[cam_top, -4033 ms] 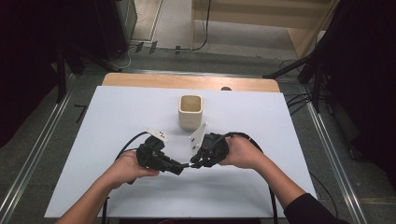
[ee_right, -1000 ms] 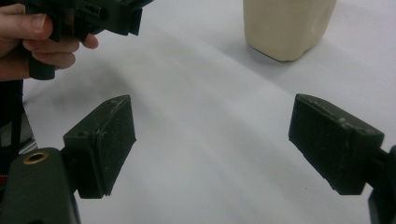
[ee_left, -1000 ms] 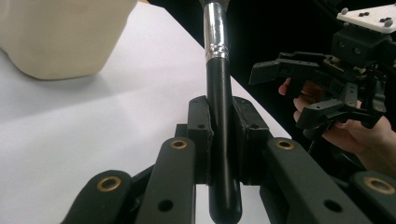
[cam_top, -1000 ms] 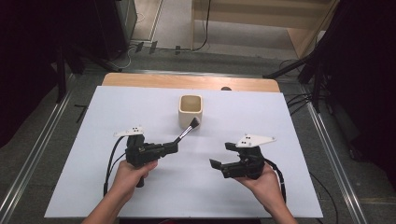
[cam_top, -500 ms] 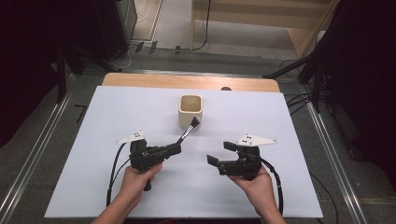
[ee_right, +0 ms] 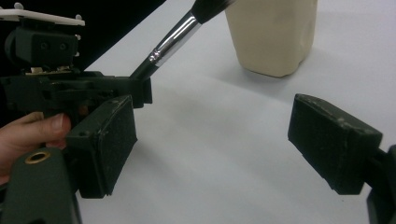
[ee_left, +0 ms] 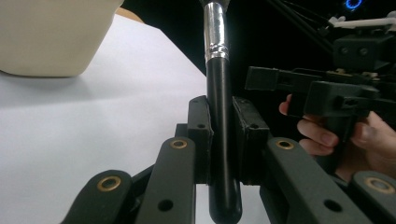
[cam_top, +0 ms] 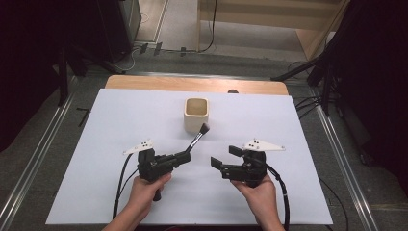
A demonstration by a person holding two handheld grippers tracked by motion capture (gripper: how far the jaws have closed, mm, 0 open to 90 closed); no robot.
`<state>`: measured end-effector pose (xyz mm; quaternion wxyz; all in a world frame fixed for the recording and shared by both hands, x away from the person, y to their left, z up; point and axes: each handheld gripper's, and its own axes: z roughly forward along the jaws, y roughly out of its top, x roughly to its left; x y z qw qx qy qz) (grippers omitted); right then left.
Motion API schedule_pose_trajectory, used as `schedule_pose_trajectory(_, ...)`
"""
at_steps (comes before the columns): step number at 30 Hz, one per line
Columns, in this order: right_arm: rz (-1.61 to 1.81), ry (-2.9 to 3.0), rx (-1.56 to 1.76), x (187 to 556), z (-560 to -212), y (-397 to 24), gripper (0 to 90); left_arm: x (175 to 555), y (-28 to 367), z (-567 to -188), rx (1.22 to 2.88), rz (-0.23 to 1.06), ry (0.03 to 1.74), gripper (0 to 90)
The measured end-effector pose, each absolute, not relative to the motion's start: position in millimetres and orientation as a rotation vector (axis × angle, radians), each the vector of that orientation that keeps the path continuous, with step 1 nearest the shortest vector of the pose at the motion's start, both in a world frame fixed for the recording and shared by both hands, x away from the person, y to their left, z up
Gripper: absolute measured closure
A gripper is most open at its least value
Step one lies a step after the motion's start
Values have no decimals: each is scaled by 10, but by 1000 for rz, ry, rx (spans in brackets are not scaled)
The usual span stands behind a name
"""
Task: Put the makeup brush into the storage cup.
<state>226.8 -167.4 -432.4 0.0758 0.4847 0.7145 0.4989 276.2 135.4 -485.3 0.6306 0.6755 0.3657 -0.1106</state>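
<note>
While the left gripper (cam_top: 182,157) is clamping the brush (cam_top: 197,138) by its black handle, bristles pointing toward one o'clock at the beige cup (cam_top: 197,114), it is sitting slightly nearer the table's centre than a second ago. At three o'clock, the right gripper (cam_top: 224,156) is holding its jaws wide, empty, unmoved.

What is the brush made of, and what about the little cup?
The brush looks like it has a smooth black handle, maybe plastic or painted wood, with a shiny silver metal-looking band below its dark bristles. The left gripper clamps that handle. The cup is cream and matte with soft rounded corners; it could be ceramic or plastic, hard to tell by looks alone.
</note>
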Motion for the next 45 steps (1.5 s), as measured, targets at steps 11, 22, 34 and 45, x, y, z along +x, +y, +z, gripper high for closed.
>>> schedule_pose_trajectory(11,1535,2018,1524,2215,-4203,-1513,146,2761,1365,-4869,1503,-248,833,799)
schedule_pose_trajectory(22,1601,1917,1664,2250,-4228,-1373,150,2749,1328,-4890,1517,-253,839,799)
schedule_pose_trajectory(34,1644,1849,1750,2339,-4307,-1253,170,2741,1300,-4910,1488,-288,855,799)
schedule_pose_trajectory(45,1720,1802,1822,2449,-4384,-1197,203,2721,1255,-4930,1488,-306,861,799)
